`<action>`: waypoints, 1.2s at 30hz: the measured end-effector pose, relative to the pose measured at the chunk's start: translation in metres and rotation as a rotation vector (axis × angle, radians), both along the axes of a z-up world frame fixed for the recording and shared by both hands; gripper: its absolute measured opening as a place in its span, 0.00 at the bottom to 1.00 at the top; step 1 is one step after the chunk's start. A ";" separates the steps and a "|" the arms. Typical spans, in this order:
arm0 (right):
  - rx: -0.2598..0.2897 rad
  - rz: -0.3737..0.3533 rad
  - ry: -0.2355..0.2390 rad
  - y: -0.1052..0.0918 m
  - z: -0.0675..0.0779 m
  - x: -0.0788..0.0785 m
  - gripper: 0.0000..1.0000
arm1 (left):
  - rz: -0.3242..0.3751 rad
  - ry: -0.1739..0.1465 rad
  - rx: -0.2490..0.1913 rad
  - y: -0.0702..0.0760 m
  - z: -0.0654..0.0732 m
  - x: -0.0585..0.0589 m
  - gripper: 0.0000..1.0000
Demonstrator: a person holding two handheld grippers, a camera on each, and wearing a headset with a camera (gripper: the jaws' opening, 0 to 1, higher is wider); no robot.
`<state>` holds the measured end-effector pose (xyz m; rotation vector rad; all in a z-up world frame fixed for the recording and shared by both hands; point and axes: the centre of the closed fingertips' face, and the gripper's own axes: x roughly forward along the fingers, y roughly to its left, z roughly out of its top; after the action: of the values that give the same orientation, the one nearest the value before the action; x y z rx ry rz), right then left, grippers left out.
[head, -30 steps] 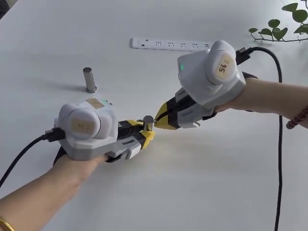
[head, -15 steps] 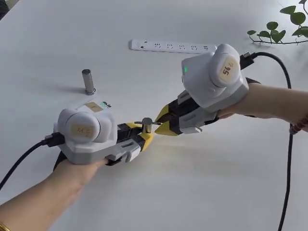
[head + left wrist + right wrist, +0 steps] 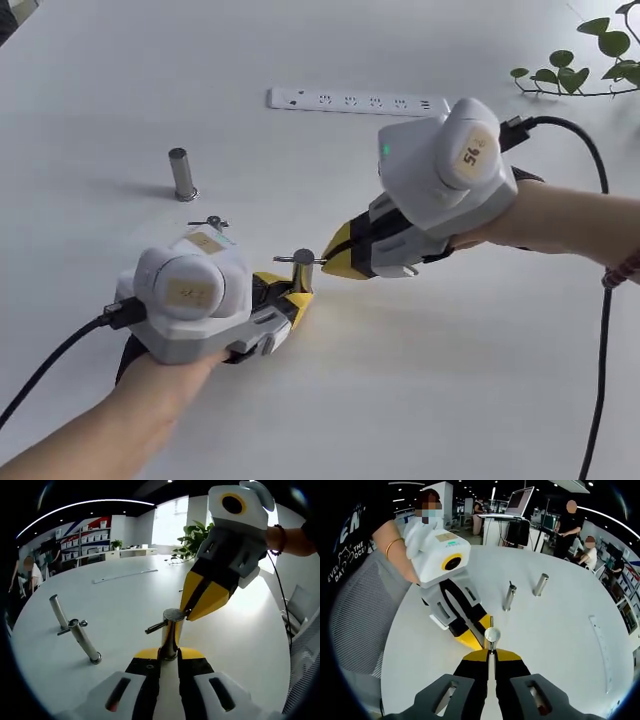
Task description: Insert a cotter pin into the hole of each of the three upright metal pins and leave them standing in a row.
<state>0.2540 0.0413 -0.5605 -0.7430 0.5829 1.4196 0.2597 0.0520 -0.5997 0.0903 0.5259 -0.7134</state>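
Holds one metal pin [image 3: 304, 262] upright in the left gripper [image 3: 297, 288], jaws closed narrow on its lower part, low over the white table [image 3: 430, 390]; cannot tell whether its foot touches the top. Pinches the near end of a cotter pin [image 3: 285, 260] with the right gripper [image 3: 331, 260], jaws almost together, yellow tips right against the head of the metal pin. Sits already through the hole, thin end out on the far side. Farther left on the table, well apart from both grippers: a bare pin [image 3: 181, 174], upright, and nearer a second pin [image 3: 84, 641] with a fitted cotter pin [image 3: 64, 630] across its top. Beyond, toward the far side, a power strip [image 3: 358, 101] and a plant [image 3: 590, 60].
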 end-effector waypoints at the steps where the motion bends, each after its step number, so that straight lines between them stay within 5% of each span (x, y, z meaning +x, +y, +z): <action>1: 0.000 -0.001 0.001 0.000 0.000 0.000 0.00 | 0.002 0.000 0.000 0.000 0.000 0.000 0.11; 15: 0.000 -0.007 -0.007 0.003 0.001 -0.002 0.01 | 0.013 0.002 -0.002 0.000 0.000 0.001 0.11; 19: 0.016 -0.033 0.004 0.003 0.002 -0.004 0.11 | 0.019 -0.004 0.006 0.000 -0.001 0.001 0.11; 26: 0.104 -0.087 0.051 0.013 0.006 -0.003 0.17 | 0.043 -0.022 0.008 -0.001 0.003 0.002 0.12; 36: 0.114 -0.081 0.035 0.020 -0.004 -0.004 0.10 | 0.051 -0.025 -0.001 -0.002 0.003 0.004 0.12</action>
<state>0.2503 0.0617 -0.5648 -0.5989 0.5479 1.3812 0.2640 0.0499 -0.5970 0.0848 0.5028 -0.6617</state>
